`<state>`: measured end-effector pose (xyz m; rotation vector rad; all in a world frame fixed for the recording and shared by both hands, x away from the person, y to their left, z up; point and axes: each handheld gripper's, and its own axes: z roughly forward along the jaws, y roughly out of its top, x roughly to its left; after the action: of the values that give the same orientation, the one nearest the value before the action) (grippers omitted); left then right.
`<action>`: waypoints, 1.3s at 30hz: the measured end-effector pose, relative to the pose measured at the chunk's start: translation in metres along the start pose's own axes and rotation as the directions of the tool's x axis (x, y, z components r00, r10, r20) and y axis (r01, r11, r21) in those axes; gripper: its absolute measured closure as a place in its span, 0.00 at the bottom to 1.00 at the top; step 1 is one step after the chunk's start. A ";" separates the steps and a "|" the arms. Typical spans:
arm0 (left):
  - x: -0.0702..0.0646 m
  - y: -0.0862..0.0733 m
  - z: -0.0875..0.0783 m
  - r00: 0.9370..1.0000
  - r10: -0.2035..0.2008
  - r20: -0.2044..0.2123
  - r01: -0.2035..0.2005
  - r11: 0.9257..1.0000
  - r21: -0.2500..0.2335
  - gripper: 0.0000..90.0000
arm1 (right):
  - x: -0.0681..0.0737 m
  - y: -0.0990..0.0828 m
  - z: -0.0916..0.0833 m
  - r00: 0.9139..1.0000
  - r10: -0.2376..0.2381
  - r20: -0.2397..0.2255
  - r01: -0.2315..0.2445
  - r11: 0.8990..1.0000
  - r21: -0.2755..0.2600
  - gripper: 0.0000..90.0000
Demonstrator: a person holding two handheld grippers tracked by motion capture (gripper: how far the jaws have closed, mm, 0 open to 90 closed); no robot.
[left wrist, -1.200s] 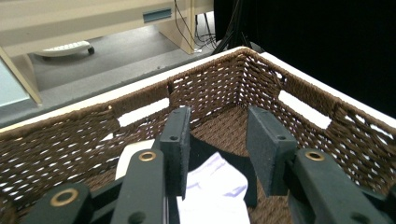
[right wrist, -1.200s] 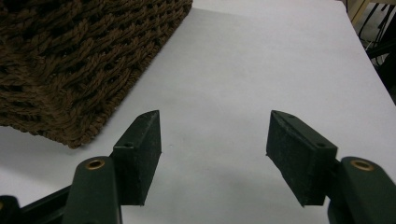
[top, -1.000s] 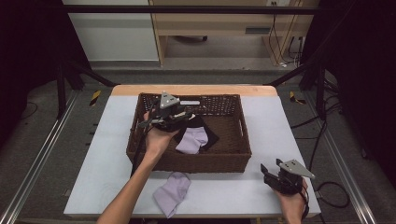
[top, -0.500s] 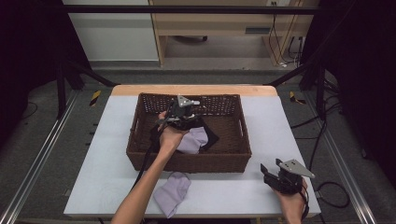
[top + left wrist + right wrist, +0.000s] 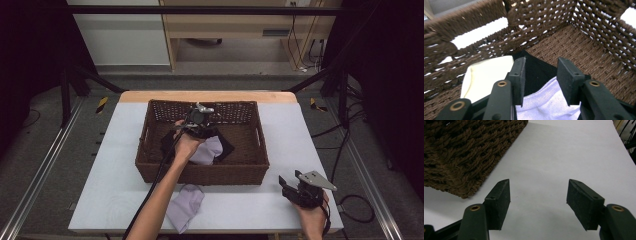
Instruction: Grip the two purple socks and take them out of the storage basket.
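A dark brown wicker basket (image 5: 146, 134) stands mid-table. My left gripper (image 5: 200, 116) is inside it, near the back wall, over a lavender cloth (image 5: 212, 149) that lies on a black cloth (image 5: 227, 146). In the left gripper view the gripper (image 5: 541, 67) is open, its jaws either side of the lavender cloth (image 5: 546, 105) and the black cloth (image 5: 534, 70), with a cream cloth (image 5: 486, 75) to the left. My right gripper (image 5: 287, 187) hovers low at the table's front right. It is open (image 5: 539, 187), with bare table between the jaws.
A second lavender cloth (image 5: 185, 205) lies on the white table (image 5: 100, 170) in front of the basket, beside the left forearm. The basket's front right corner (image 5: 461, 150) sits just left of the right gripper. Woven walls (image 5: 544, 15) close in ahead of the left gripper.
My left gripper has moved right along the basket's back, from the left end to the middle, over the cloths. The right gripper has stayed still.
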<state>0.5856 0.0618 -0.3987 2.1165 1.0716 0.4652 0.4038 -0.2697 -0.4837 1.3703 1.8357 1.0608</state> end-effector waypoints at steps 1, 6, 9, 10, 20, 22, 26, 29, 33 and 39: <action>0.000 0.000 0.002 1.000 0.010 -0.003 -0.010 1.000 0.006 0.63 | 0.000 0.000 0.000 1.000 -0.001 -0.001 0.001 1.000 0.000 0.40; -0.005 0.000 0.010 0.998 0.061 0.004 -0.061 0.997 0.040 0.59 | 0.000 0.000 -0.001 1.000 -0.002 0.000 0.002 1.000 -0.004 0.40; -0.007 -0.002 0.014 0.997 0.071 0.027 -0.073 0.995 0.062 0.58 | 0.000 0.000 -0.001 1.000 0.004 -0.005 -0.004 1.000 -0.003 0.40; -0.007 -0.002 0.016 0.997 0.070 0.034 -0.072 0.994 0.080 0.55 | 0.000 0.000 -0.001 1.000 0.006 -0.005 -0.006 1.000 0.000 0.40; -0.013 -0.004 0.026 0.990 0.138 0.019 -0.139 0.975 0.174 0.54 | 0.000 0.000 -0.001 1.000 0.000 0.000 0.000 1.000 0.000 0.40; -0.014 -0.004 0.027 0.989 0.151 0.004 -0.149 0.969 0.199 0.56 | 0.001 0.000 -0.001 1.000 -0.001 -0.001 0.001 1.000 0.004 0.40; -0.015 -0.004 0.030 0.986 0.164 0.007 -0.161 0.955 0.250 0.66 | 0.000 0.000 -0.001 1.000 -0.002 -0.002 0.002 1.000 0.001 0.40; -0.015 -0.005 0.030 0.989 0.148 0.017 -0.147 0.950 0.276 0.79 | 0.000 0.000 -0.001 1.000 -0.001 -0.002 0.001 1.000 -0.002 0.40; -0.015 -0.005 0.025 0.993 0.119 0.030 -0.122 0.954 0.274 0.91 | 0.000 -0.001 -0.001 1.000 0.002 -0.003 -0.002 1.000 0.004 0.41; -0.013 0.000 0.007 0.996 0.089 0.026 -0.092 0.982 0.165 0.93 | -0.001 -0.001 -0.001 1.000 0.001 -0.002 -0.001 1.000 0.002 0.41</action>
<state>0.5822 0.0481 -0.4034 2.3193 1.0386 0.4103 0.4028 -0.2712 -0.4838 1.3714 1.8382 1.0614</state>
